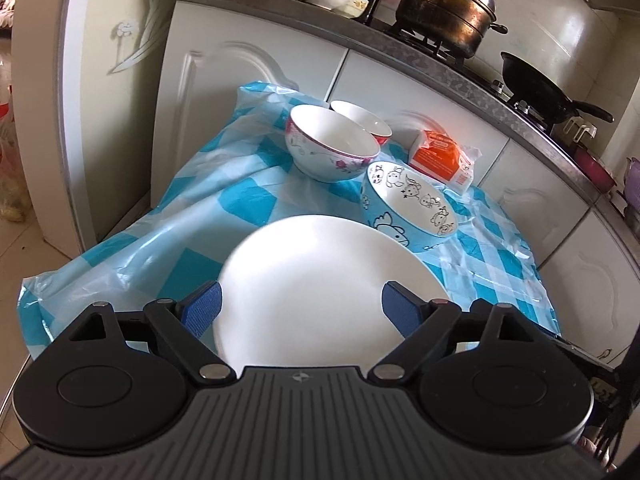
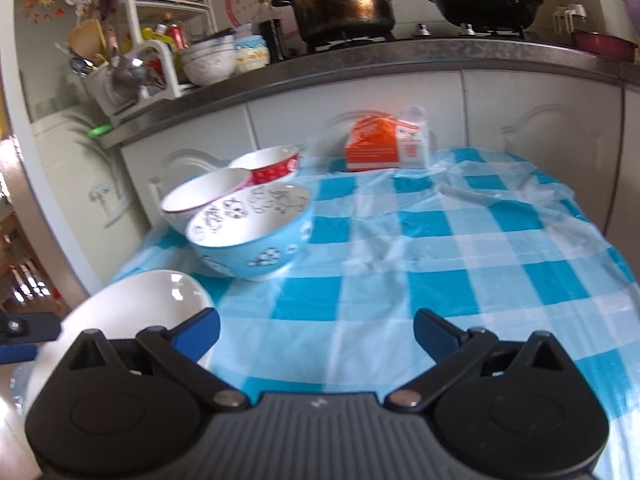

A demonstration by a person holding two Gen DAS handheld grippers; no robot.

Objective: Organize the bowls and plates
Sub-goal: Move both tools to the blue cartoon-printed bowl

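- White plate (image 1: 320,280), round and plain, flat on the blue-checked cloth at the near edge.
- Blue bowl (image 1: 408,210) with cartoon animals, upright, just behind the plate.
- White bowl (image 1: 330,148) with pink flowers and dark red rim, upright, beyond it.
- Red-patterned bowl (image 1: 366,120), upright, farthest back, partly hidden behind the floral one.

Left tongs (image 1: 302,304): showing two black arms with blue ribbed pads
Left body: wearing a grey ribbed plate with a small star mark, between two black round discs
Left pivots: shining as silver round pins
Right tongs (image 2: 316,330): carrying the same blue pads, black arms, grey ribbed plate, silver pins
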